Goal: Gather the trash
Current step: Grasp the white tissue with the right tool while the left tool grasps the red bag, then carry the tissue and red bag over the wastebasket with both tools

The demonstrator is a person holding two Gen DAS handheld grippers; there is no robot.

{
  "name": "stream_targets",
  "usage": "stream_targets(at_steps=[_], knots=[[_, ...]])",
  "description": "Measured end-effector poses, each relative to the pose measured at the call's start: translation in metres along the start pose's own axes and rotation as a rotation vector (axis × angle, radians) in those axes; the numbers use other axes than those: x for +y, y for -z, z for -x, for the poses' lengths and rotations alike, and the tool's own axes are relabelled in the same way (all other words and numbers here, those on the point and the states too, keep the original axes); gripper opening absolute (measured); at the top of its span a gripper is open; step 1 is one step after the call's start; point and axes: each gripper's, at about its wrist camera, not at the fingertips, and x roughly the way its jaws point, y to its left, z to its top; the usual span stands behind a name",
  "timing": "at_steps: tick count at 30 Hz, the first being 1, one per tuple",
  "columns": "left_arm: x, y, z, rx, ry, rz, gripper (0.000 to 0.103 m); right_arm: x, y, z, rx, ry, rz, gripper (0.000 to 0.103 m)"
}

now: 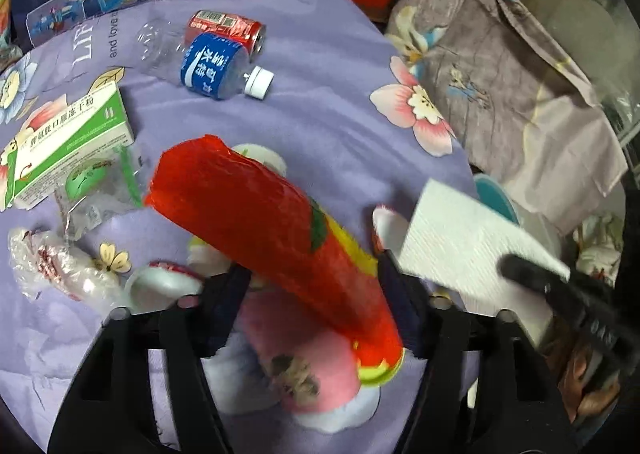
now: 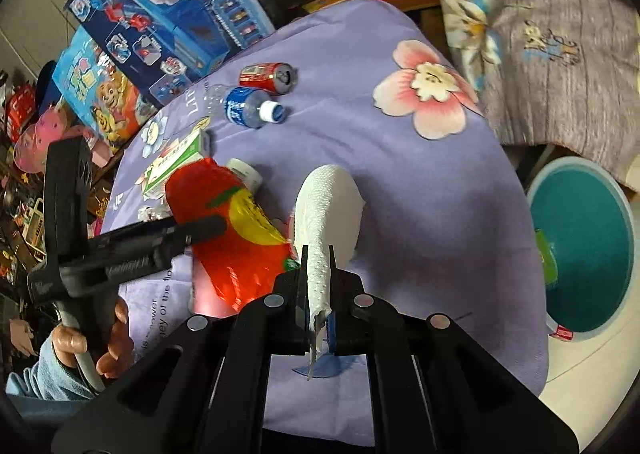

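Note:
My left gripper (image 1: 316, 274) is shut on a red and yellow plastic bag (image 1: 256, 217), held above the purple flowered cloth (image 1: 328, 93); the bag also shows in the right wrist view (image 2: 240, 238). My right gripper (image 2: 318, 254) is shut on a white paper towel (image 2: 328, 205), which also shows in the left wrist view (image 1: 460, 242). On the cloth lie a red can (image 1: 228, 27), a blue-labelled bottle (image 1: 212, 65), a green and white box (image 1: 68, 137), a clear wrapper (image 1: 92, 193) and a crumpled plastic wad (image 1: 52, 262).
A teal bin (image 2: 580, 246) stands right of the table, below its edge. Blue toy boxes (image 2: 168, 13) stand behind the table. A grey flowered garment (image 1: 500, 73) hangs at the right. A white cup (image 1: 160, 282) lies by my left fingers.

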Motion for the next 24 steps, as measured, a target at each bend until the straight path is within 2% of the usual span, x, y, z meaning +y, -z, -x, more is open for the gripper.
stream_targets(at_steps=[1,4,9,15,21,24], knots=[[-0.005,-0.002,-0.003,0.003,-0.015,-0.011,0.022,-0.004,0.001,-0.001,0.002,-0.007,-0.010,0.006],[-0.024,-0.006,-0.006,-0.007,-0.038,-0.072,0.008,-0.017,0.003,-0.006,0.009,-0.026,-0.041,0.005],[-0.056,-0.010,-0.017,0.024,-0.028,-0.174,0.006,-0.033,0.003,-0.006,-0.007,-0.050,-0.082,0.006],[-0.059,-0.010,-0.040,0.070,-0.083,-0.167,0.006,-0.045,0.002,0.001,-0.030,-0.066,-0.109,0.006],[-0.061,-0.018,-0.004,-0.014,-0.120,-0.178,0.005,-0.057,-0.005,0.022,-0.106,-0.104,-0.138,0.005],[-0.065,-0.026,0.020,-0.059,-0.108,-0.184,0.005,-0.062,-0.013,0.034,-0.152,-0.103,-0.140,0.005]])
